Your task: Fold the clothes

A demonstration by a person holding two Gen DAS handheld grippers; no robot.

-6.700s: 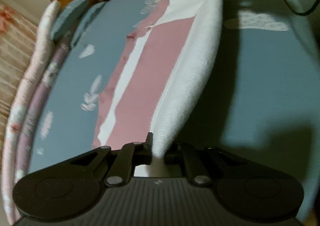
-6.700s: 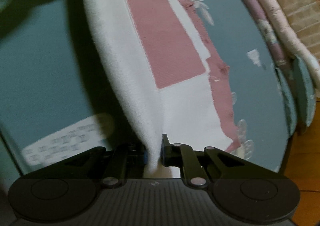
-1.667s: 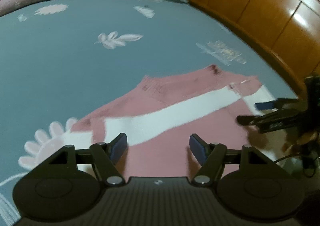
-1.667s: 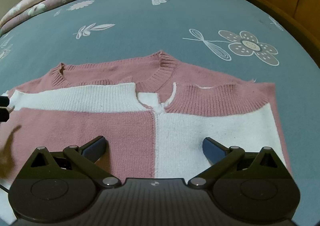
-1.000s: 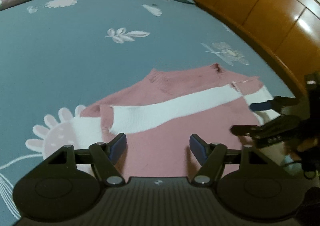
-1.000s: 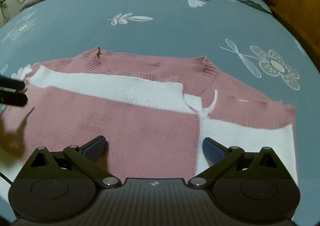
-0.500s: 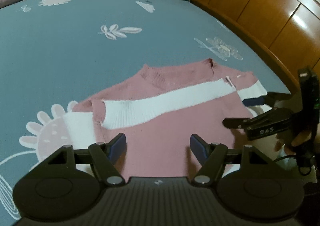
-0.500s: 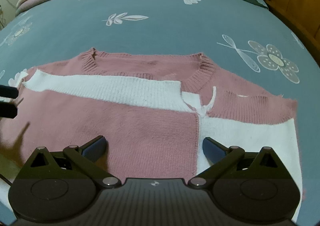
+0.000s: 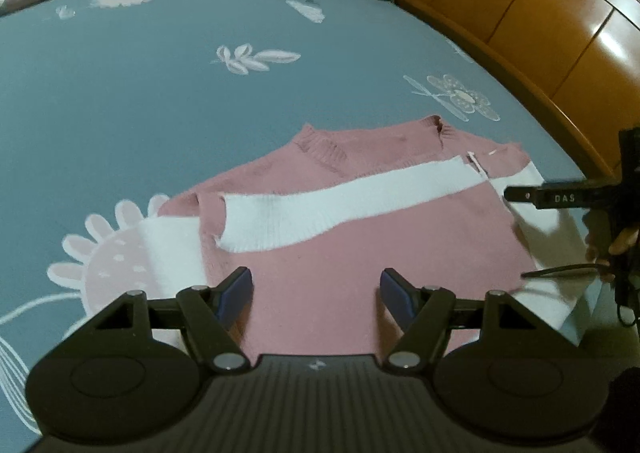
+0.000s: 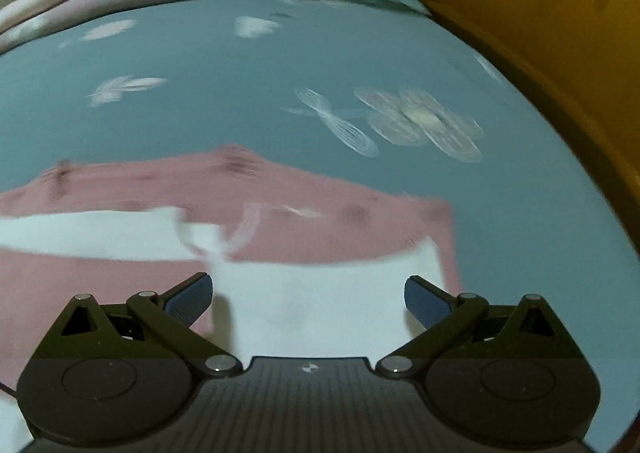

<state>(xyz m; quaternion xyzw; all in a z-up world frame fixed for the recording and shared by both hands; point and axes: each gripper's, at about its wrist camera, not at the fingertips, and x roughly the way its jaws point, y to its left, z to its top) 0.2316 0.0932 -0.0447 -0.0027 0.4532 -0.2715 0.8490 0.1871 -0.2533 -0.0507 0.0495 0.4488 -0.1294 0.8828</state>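
Lying flat on bedsheet: pink/white knit sweater, sleeves folded in.

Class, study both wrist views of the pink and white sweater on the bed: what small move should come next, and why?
Probably lower the left gripper and close it on the near edge of the sweater. Both it and the right gripper are open and empty, and the sweater lies only partly folded on the bed sheet.
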